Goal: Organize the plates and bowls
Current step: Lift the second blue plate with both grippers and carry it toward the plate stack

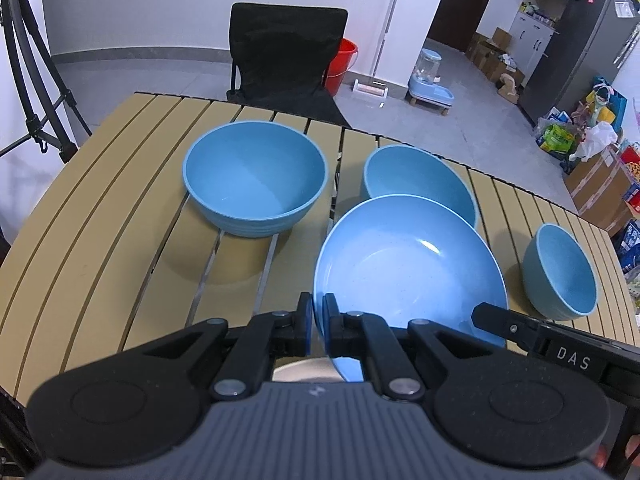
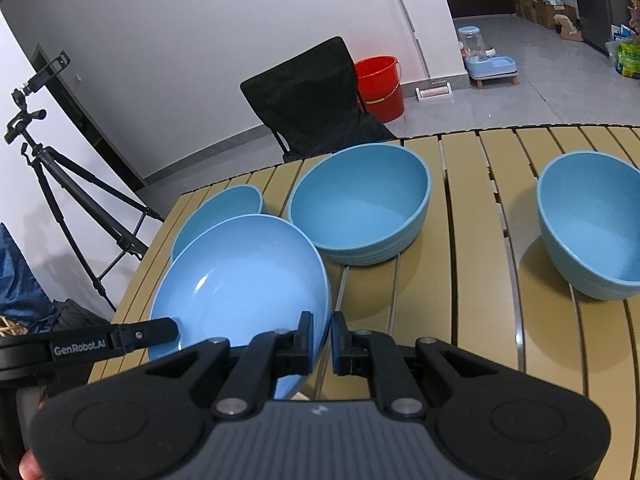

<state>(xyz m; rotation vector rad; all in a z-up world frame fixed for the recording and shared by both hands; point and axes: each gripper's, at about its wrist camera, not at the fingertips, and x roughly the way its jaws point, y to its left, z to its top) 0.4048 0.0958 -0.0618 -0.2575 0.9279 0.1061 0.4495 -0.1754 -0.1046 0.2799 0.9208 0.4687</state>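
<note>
Shallow blue plate (image 1: 408, 268) raised at a tilt above the slatted table (image 1: 100, 240), left gripper (image 1: 319, 320) clamped on its left rim, right gripper (image 2: 320, 334) clamped on the opposite rim, three blue bowls standing on the table beyond it, ribbed bowl (image 1: 256, 178) nearest the left gripper's side

"das" on right gripper (image 1: 486, 314); "genrobot.ai" on left gripper (image 2: 174, 326).
</note>
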